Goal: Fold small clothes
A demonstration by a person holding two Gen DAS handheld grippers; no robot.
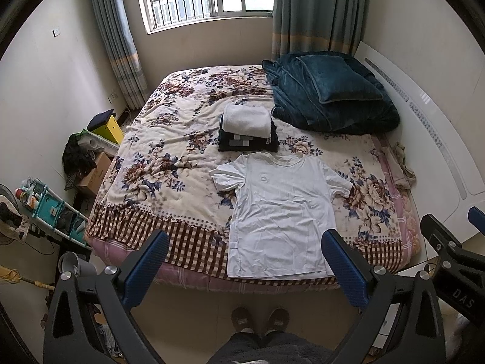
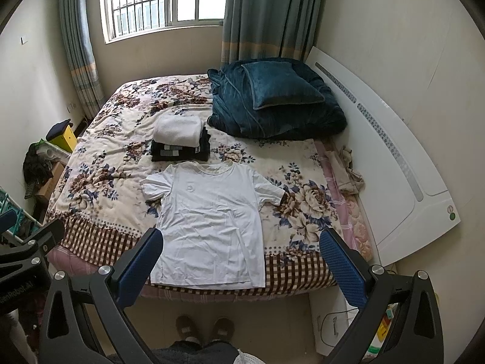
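T-shirt laid flat, ready for its first fold.
Both grippers, left and right, hover released above the T-shirt; each should pinch a sleeve ahead, folding inward evenly.

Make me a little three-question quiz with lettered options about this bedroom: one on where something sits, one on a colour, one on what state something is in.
1. Where is the folded stack of clothes?
A. Hanging off the foot of the bed
B. On the bed just beyond the collar of the white T-shirt
C. On top of the teal blanket

2. What colour is the pillow on the blanket?
A. Yellow
B. Pink
C. Dark teal

3. How is the white T-shirt lying?
A. Spread flat, sleeves out
B. Folded in half
C. Held up by a claw

Answers:
1 B, the stack sits on the bed right past the shirt's neckline.
2 C, it matches the dark teal blanket beneath it.
3 A, it is laid out unfolded; the left claw and right claw are both open and above it.
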